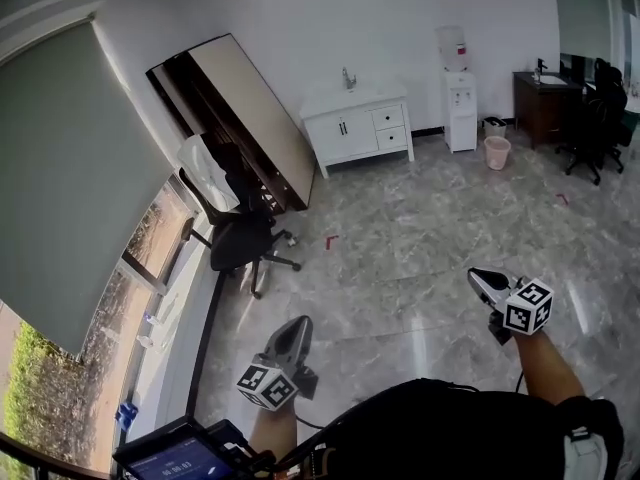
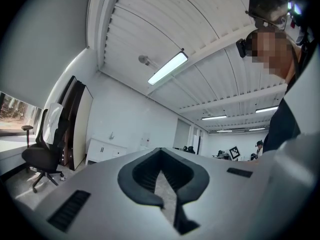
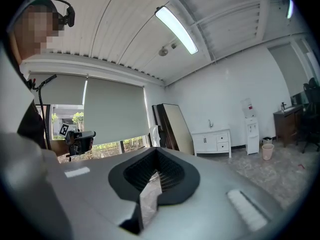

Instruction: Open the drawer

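So the person's standing out in the middle of the grey marble-look tiled floor (image 1: 420, 238) with a gripper in each hand, nowhere near anything yet. The left gripper (image 1: 296, 328) (image 2: 160, 152) has its jaws pinched together at the tips with nothing in them, and the right gripper (image 1: 481, 280) (image 3: 156, 152) is the same, closed up and empty. Both point roughly level across the room.

The low white cabinet with a tap on top (image 1: 358, 126) (image 2: 102, 150) (image 3: 214, 141) sits against the far wall, well ahead of both grippers and well apart from them. Its two small white stacked drawers (image 1: 390, 128) (image 3: 223, 139) are on the cabinet's right half and both look pushed in flush.

Off to the left of the left gripper there's a black wheeled office chair (image 1: 240, 240) (image 2: 42, 159). Just right of the cabinet stands a white water dispenser (image 1: 459, 103) (image 3: 251, 129), with a pink bin (image 1: 497, 152) (image 3: 267, 151) beside that, well ahead of the right gripper.
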`<state>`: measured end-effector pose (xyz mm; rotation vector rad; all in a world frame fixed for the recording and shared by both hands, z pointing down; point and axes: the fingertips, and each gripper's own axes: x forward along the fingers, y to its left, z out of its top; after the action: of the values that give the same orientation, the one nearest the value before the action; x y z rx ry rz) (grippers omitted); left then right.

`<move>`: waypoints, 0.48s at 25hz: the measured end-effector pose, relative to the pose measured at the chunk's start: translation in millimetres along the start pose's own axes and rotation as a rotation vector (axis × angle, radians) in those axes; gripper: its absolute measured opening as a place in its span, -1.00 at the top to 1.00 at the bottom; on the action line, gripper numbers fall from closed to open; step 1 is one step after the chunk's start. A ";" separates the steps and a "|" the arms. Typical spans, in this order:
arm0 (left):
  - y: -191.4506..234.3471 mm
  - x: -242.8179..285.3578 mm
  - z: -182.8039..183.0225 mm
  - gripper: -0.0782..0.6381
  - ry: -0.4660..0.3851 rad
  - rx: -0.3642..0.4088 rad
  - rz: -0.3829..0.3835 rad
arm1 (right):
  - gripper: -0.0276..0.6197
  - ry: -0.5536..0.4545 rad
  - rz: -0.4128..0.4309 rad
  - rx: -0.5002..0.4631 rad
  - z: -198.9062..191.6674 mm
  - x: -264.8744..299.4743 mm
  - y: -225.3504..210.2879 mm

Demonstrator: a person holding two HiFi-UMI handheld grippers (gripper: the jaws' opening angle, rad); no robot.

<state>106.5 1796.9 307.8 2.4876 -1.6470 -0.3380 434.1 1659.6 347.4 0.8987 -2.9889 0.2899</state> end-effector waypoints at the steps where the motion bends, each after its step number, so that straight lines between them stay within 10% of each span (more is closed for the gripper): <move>1: 3.9 7.6 0.3 0.79 0.006 -0.003 -0.006 | 0.92 0.001 -0.008 0.003 -0.2 4.0 -4.7; 12: 89.0 56.6 28.1 0.79 -0.003 0.010 -0.161 | 0.92 -0.042 -0.098 -0.050 31.8 78.6 0.9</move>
<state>41.3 1710.2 295.6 2.6347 -1.4559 -0.3523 369.4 1611.7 320.7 1.0548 -2.9627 0.1968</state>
